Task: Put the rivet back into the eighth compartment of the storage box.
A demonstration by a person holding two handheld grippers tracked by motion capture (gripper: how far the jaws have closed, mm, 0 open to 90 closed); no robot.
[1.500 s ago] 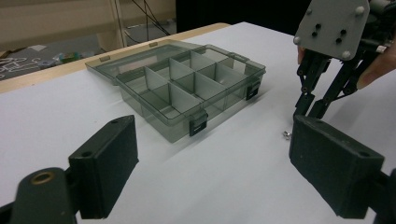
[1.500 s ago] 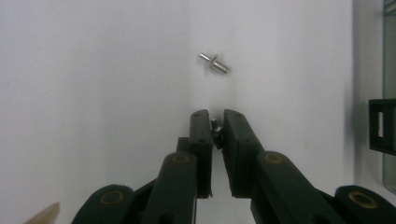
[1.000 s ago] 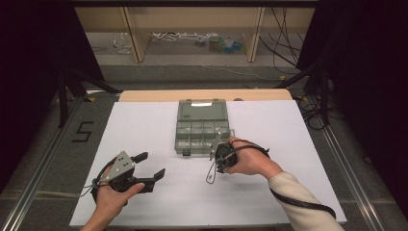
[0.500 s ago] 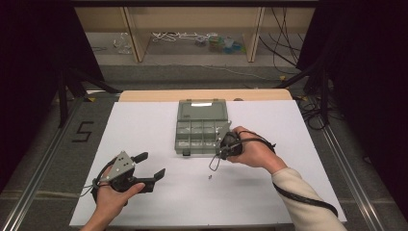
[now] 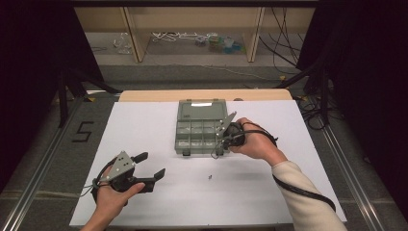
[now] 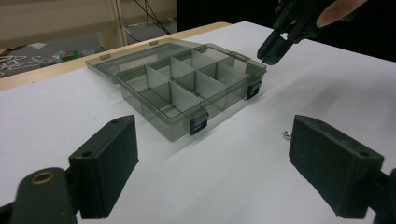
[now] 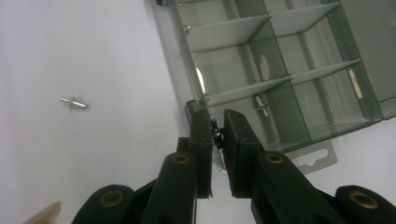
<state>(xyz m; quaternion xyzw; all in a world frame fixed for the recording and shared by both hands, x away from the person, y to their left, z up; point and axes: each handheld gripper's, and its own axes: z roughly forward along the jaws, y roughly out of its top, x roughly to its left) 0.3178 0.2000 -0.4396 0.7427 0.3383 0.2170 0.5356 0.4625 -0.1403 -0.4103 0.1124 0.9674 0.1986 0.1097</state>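
Note:
An open grey-green compartment box [image 5: 202, 126] lies mid-table, its lid folded back. My right gripper [image 5: 217, 150] hangs tilted over the box's front right corner. In the right gripper view it [image 7: 216, 123] is shut on a small dark screw [image 7: 215, 135] above the box's front wall [image 7: 187, 79]. Another small screw [image 5: 210, 176] lies loose on the white table in front of the box, and it [image 7: 73, 102] shows at left in the right gripper view. One screw [image 7: 260, 106] rests in a compartment. My left gripper [image 5: 154, 164] is open at the front left, with nothing between its pads [image 6: 105, 172].
The white table top [image 5: 144, 130] has free room left and right of the box. The left gripper view faces the box [image 6: 187, 88], with the right gripper [image 6: 267, 53] above its right corner and the loose screw [image 6: 286, 135] nearby. Shelving and cables lie beyond the table.
My right gripper has lifted off the table near the loose screw and moved up toward the box's front right corner. The left gripper has stayed put.

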